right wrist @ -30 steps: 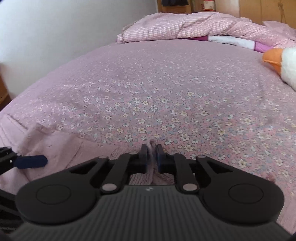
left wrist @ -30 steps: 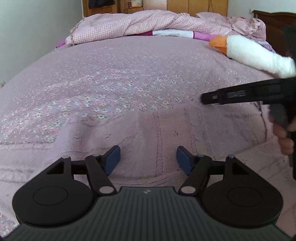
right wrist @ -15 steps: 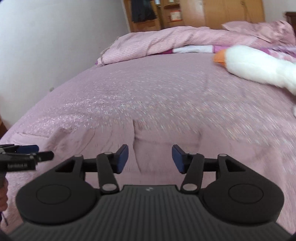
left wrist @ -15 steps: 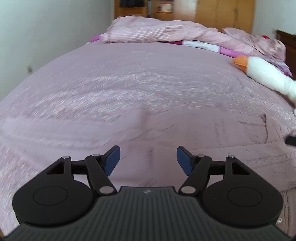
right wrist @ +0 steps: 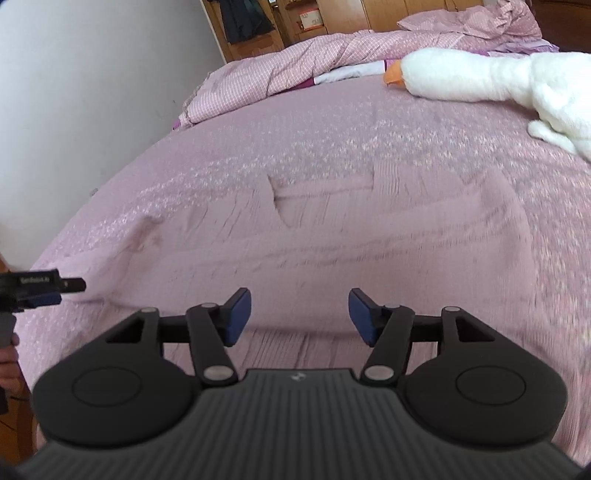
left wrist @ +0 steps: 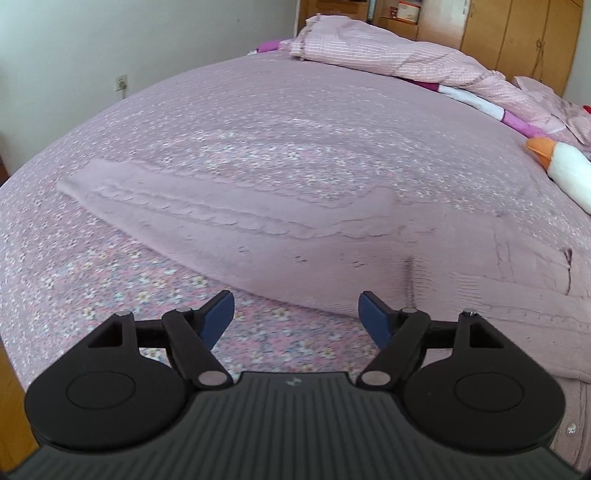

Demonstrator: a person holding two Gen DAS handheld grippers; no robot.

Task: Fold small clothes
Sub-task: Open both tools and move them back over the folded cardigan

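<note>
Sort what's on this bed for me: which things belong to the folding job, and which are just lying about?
Part of the job:
- pink knitted sweater, spread flat on the bed sheet
- left gripper, open, holding nothing
- right gripper, jaws just opened, nothing between them

Just lying about:
- white toy goose
- bunched-up checked quilt
- wooden wardrobe

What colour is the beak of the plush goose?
Orange; the beak shows best in the right wrist view.

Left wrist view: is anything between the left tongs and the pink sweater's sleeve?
Nothing visible. The left tongs are open and empty, and only bare floral bedspread lies between them and the pink sweater. The plush goose sits far right.
</note>
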